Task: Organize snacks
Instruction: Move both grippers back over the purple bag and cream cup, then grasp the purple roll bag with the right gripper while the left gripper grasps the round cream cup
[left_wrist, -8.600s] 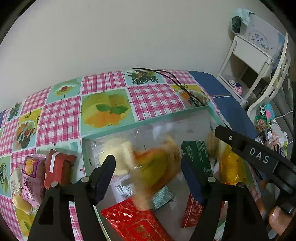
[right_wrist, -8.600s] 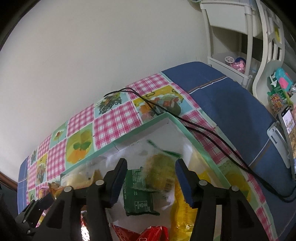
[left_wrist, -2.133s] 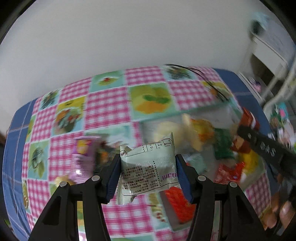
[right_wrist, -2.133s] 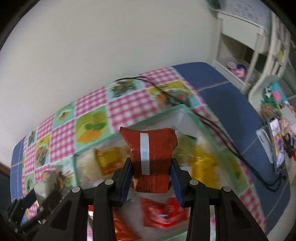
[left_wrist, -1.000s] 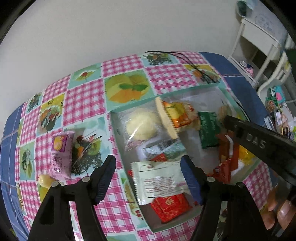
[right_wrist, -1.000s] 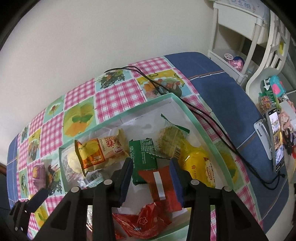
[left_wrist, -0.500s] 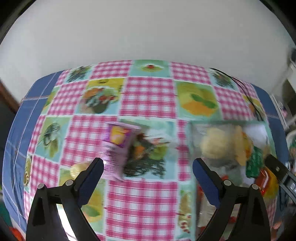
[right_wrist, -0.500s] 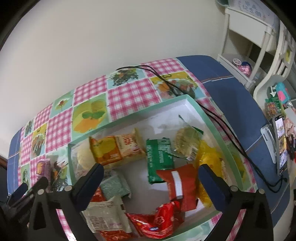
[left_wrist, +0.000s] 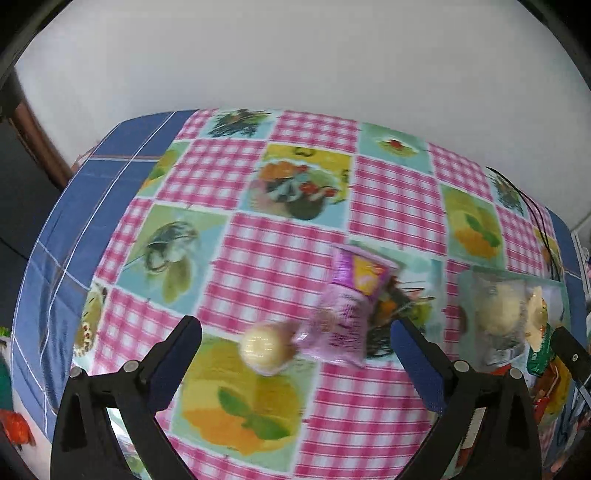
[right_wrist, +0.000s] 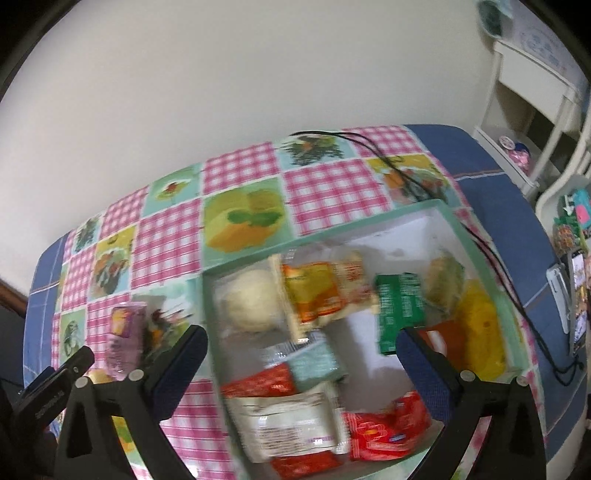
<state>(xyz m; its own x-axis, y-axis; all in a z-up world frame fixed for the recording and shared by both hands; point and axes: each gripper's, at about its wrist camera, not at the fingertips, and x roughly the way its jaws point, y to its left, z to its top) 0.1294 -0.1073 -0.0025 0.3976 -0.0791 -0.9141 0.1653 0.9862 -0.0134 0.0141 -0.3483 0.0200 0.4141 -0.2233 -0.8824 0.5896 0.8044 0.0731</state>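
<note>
The purple packet (left_wrist: 347, 314) on the checked cloth (left_wrist: 266, 258), outside the box (right_wrist: 448, 218), looked light, crinkly and slippery, best pinched across its flat middle. Beside it lay a small round yellow sweet (left_wrist: 264, 347). The left gripper (left_wrist: 295, 354) was opening, empty; the right gripper (right_wrist: 303, 365) gaped wide, empty.

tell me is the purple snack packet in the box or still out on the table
Out. The purple snack packet lies on the checked tablecloth, left of the green-rimmed box, beside a round yellow snack.
</note>
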